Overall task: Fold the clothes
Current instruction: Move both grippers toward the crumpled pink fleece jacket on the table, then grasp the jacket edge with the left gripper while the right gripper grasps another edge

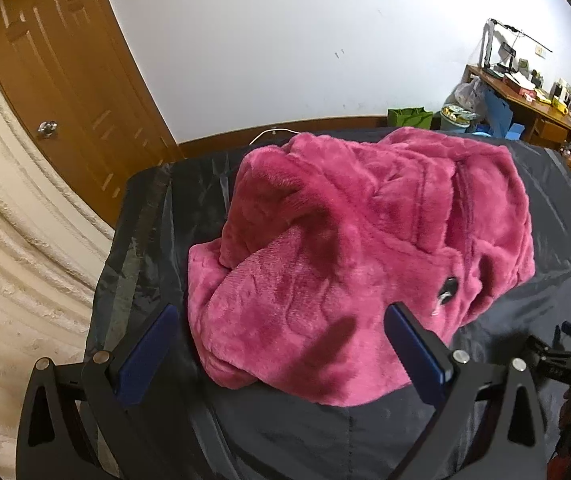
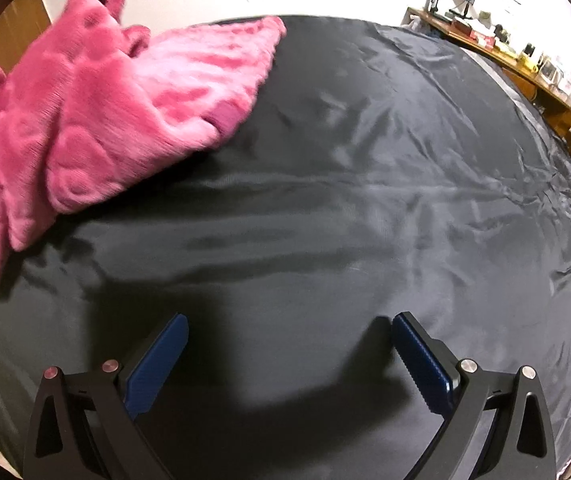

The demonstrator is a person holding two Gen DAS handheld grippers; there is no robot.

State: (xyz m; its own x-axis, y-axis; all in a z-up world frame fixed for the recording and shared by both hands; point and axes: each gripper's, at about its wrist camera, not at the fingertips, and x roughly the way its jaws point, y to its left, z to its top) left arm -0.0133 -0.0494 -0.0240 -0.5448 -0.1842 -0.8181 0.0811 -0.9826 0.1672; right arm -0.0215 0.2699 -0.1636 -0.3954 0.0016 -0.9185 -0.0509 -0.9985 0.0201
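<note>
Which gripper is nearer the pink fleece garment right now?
Left. The left gripper is open right at the pink fleece garment, its near edge between the fingers. The right gripper is open over bare black sheet, with the garment off to its left.

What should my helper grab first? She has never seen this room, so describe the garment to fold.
Find the bed under the dark sheet opposite the wooden door. On it lies a crumpled fleece garment, the only pink, fuzzy thing there, with a dark button near its front edge.
</note>
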